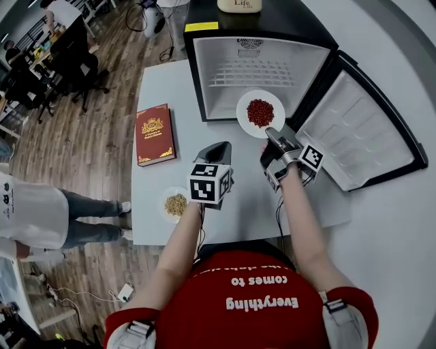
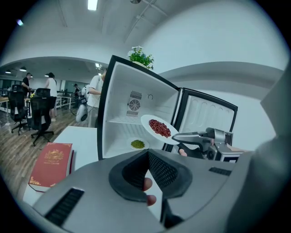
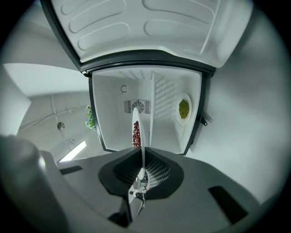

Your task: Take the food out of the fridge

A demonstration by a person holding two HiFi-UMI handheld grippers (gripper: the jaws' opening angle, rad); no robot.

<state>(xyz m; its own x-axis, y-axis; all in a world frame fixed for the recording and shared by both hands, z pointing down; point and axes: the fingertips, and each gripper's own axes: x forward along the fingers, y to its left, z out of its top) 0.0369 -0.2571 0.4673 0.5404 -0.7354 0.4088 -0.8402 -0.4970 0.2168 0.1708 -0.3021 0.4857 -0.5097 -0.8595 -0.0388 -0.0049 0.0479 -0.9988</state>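
A small fridge stands open on the white table, its door swung out to the right. My right gripper is shut on the rim of a white plate of red beans, held in front of the fridge opening. The right gripper view shows that plate edge-on between the jaws. A second plate with green food lies inside the fridge and shows in the left gripper view. My left gripper hovers over the table, shut and empty.
A red book lies on the table's left part. A small plate of yellowish grains sits near the front edge. A jar stands on the fridge. A person stands at the left; office chairs stand beyond.
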